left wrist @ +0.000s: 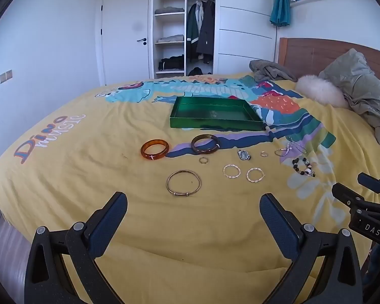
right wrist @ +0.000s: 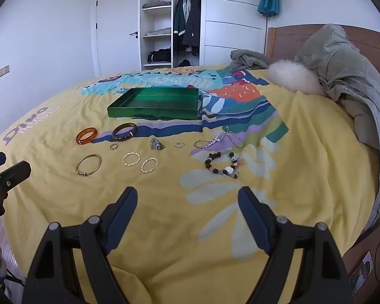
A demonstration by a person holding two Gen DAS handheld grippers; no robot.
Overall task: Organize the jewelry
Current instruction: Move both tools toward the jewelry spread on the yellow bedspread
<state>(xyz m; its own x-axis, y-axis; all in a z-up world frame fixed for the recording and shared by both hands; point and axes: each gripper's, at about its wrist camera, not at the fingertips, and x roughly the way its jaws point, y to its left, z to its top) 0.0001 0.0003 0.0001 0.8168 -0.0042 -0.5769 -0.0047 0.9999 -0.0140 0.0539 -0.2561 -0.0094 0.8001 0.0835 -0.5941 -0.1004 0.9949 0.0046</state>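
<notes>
Jewelry loose on the yellow bedspread [left wrist: 76, 190], mid-bed, between its near edge and the shallow green tray [left wrist: 216, 112]: amber bangle [left wrist: 154, 149], brown bangle [left wrist: 205, 144], thin gold bangle [left wrist: 183, 183], two twisted hoops [left wrist: 231, 171], beaded bracelet [right wrist: 221, 164]. Small rings and chain too small to resolve. Left gripper [left wrist: 193, 206] and right gripper [right wrist: 187, 200] both spread wide, nothing held.

tray [left wrist: 216, 124]: on bed [left wrist: 88, 202], behind jewelry
bangles [left wrist: 154, 149]: front-left of tray
thin bangle [left wrist: 183, 183]: nearest, left
beaded bracelet [right wrist: 221, 164]: far right
coat [right wrist: 347, 76]: by headboard, right
</notes>
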